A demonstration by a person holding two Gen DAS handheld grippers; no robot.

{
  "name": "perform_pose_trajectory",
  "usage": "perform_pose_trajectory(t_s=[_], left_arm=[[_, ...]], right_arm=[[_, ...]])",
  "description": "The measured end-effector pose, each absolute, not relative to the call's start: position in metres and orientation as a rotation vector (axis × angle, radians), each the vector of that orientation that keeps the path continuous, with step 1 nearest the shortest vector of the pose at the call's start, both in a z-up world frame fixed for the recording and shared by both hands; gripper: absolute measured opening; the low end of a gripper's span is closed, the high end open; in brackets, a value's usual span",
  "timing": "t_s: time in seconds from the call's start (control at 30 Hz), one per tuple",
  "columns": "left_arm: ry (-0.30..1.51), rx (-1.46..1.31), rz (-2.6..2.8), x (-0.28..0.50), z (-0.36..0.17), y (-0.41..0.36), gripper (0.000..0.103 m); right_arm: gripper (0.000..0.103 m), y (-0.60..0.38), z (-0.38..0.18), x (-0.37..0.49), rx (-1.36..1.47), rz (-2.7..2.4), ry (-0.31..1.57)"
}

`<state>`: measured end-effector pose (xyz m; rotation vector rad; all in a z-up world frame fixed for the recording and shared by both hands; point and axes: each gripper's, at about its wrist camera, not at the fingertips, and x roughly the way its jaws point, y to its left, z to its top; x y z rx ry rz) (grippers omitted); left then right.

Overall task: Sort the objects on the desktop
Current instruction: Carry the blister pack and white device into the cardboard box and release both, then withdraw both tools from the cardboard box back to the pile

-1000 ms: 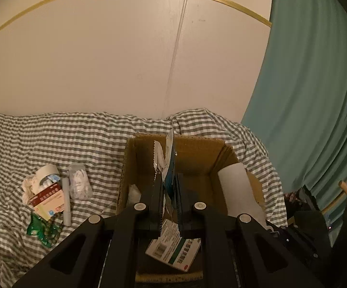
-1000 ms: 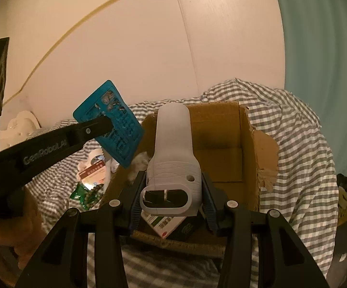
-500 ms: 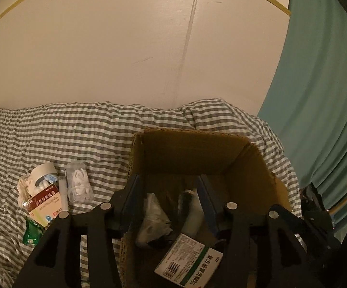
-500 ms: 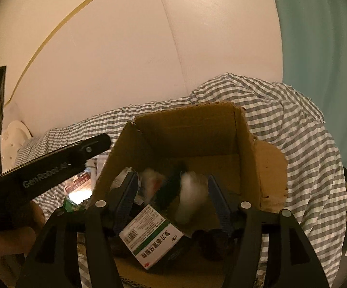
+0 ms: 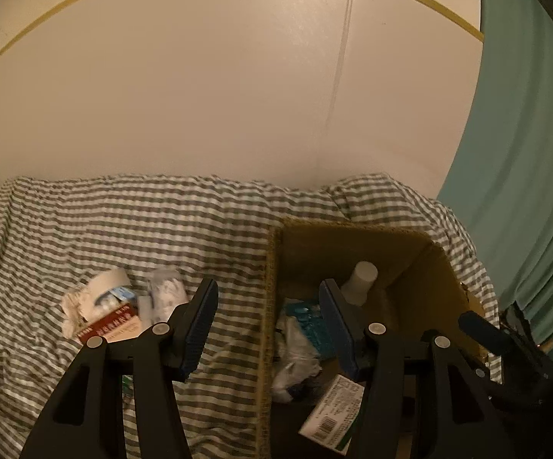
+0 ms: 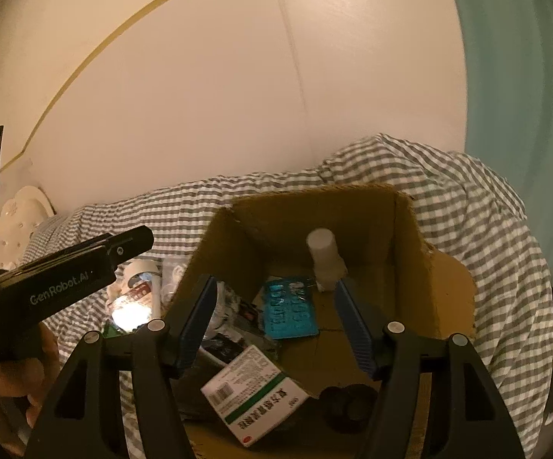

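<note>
Both tools empty, jaws spread wide: left gripper (image 5: 269, 329), right gripper (image 6: 276, 323); just below the right one, cardboard box (image 6: 410, 237) already holds green-striped carton (image 6: 255, 394), teal blister pack (image 6: 290, 311), white bottle (image 6: 324, 258); farther left on the checked cloth (image 5: 123, 222), unsorted pile (image 5: 117, 313) remains; judged partly done.

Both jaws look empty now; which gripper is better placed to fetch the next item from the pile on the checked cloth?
Left. The left gripper stands open, nearer the pile. The right gripper is open too, but over the cardboard box, with the pile beyond its far wall.
</note>
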<state>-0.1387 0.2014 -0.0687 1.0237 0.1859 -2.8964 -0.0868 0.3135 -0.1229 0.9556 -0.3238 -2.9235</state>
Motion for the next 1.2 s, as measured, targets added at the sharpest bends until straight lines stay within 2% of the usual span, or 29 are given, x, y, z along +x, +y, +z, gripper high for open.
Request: perform_pose_trajectory(t_s=[0.2,0.37,0.53,0.8,1.2], left_arm=[[0.146,0.969,-2.9,-0.123,-0.052,0.178,0.059],[0.108,0.889,-2.887,-0.11,-0.037,0.153,0.068],[0.061,0.86,-2.852,-0.1,-0.034,0.12,0.073],[0.07,0.84,-2.772,-0.076,-0.044,0.052,0.079],[0.122,0.895,-2.701,-0.055,-0.078,-0.007,0.084]], right_arm=[[0.07,0.291,-0.102,-0.089,0.899,-2.91,-0.319],[0.072,0.259,-0.095,-0.089,0.876,-2.898,-0.283],[0.073,0.227,-0.098,-0.095,0.886,-2.864,-0.276],[0.074,0.171,-0.111,-0.105,0.926,-2.819,-0.229],[0.074,0.116,-0.133,-0.124,0.991,-2.79,-0.212]])
